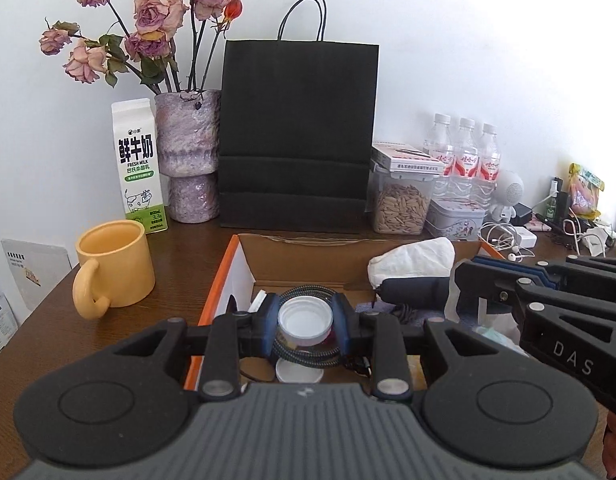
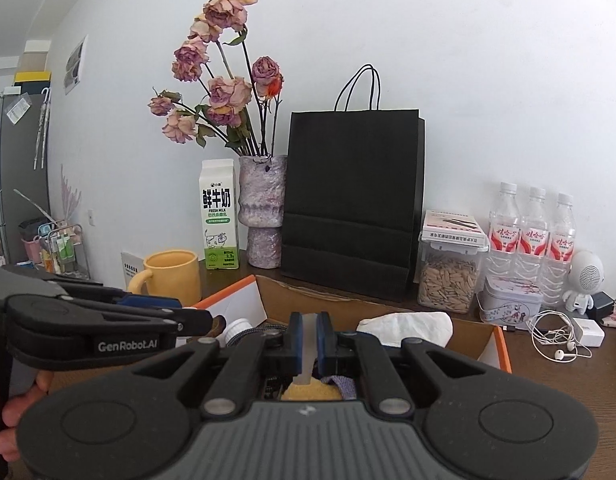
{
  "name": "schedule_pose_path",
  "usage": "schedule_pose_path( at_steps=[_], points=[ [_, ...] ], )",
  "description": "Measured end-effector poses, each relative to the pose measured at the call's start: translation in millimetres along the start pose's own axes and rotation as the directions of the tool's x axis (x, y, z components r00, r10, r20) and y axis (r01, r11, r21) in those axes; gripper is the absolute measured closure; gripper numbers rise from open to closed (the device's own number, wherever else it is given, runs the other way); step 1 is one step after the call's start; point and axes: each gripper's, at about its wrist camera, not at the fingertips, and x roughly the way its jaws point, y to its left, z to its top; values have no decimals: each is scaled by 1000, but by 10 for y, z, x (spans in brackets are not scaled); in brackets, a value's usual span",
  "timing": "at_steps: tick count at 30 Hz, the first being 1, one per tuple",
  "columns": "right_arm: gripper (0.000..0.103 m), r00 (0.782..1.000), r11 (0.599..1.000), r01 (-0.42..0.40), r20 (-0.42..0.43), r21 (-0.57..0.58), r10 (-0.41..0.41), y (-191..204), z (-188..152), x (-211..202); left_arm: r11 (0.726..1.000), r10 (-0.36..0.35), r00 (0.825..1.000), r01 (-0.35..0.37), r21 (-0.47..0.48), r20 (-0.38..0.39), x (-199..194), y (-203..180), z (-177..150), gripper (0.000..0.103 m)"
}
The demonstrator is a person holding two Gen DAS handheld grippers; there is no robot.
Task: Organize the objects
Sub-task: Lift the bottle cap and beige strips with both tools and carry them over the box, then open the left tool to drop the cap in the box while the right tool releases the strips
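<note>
Your left gripper [image 1: 305, 322] hangs over the open cardboard box [image 1: 308, 258], its jaws clenched on a small white-capped jar [image 1: 305, 320] that sits between the blue pads [image 1: 270, 320], lifted above a coil of braided cable [image 1: 308, 354] and a second white lid [image 1: 299, 374] lower in the box. Your right gripper [image 2: 307, 338] is just beside it on the right, also over the box, with its jaws pinched on a thin translucent strip [image 2: 307, 344]; what that strip belongs to you cannot tell from here, though something yellow [image 2: 310, 392] and a bit of purple cloth [image 2: 344, 386] show right under the pads. A crumpled white tissue [image 1: 414, 258] and a dark rounded object [image 1: 416, 290] rest at the right side of the box. On the bench [image 1: 180, 256], a yellow mug [image 1: 114, 266] stands just left of the box with its handle toward you. Behind the box, along the wall, stand a milk carton [image 1: 138, 166], a purple vase of dried roses [image 1: 188, 156], a black paper bag [image 1: 298, 132], a clear container of seeds [image 1: 402, 204] and three water bottles [image 1: 466, 156].
</note>
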Motion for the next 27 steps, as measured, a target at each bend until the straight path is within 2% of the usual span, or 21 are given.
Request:
schedule_pose_path(
  at_steps=[7, 12, 15, 16, 17, 18, 20, 21, 22, 23, 25, 27],
  points=[
    [97, 1000, 1000, -7, -23, -17, 7, -72, 4, 324, 1000, 13, 1000, -13, -10, 10, 325, 78, 57, 74],
    [96, 999, 1000, -7, -47, -21, 6, -147, 13, 445, 1000, -6, 1000, 6, 0, -19, 471, 103, 59, 73],
    [92, 997, 1000, 11, -76, -17, -13, -171, -17, 482, 1000, -5, 1000, 5, 9, -28, 499, 106, 57, 72],
    [86, 996, 1000, 20, -84, -17, -21, -176, -22, 481, 1000, -5, 1000, 5, 10, -30, 498, 109, 54, 65],
    [77, 996, 1000, 25, -85, -16, -27, -180, -25, 470, 1000, -3, 1000, 3, 7, -29, 490, 114, 50, 53],
    [71, 996, 999, 30, -82, -16, -31, -184, -20, 454, 1000, 2, 1000, -1, 4, -25, 477, 117, 49, 47],
    [39, 996, 999, 46, -70, -23, -48, -182, -12, 409, 1000, 9, 1000, -9, 6, -8, 442, 117, 56, 30],
    [32, 996, 998, 57, -60, -28, -58, -181, -6, 382, 1000, 12, 1000, -12, 7, -2, 426, 117, 63, 23],
    [19, 996, 997, 64, -55, -32, -66, -183, 2, 363, 1000, 12, 1000, -12, 8, 7, 413, 116, 71, 8],
    [10, 996, 997, 69, -52, -34, -70, -186, 9, 350, 1000, 16, 1000, -16, 7, 22, 393, 113, 76, 0],
    [2, 996, 997, 71, -49, -31, -73, -201, 21, 325, 1000, 22, 999, -23, 6, 33, 375, 110, 86, 0],
    [0, 996, 997, 76, -53, -25, -77, -211, 27, 315, 1000, 28, 999, -28, 7, 16, 388, 110, 89, 0]
  ],
)
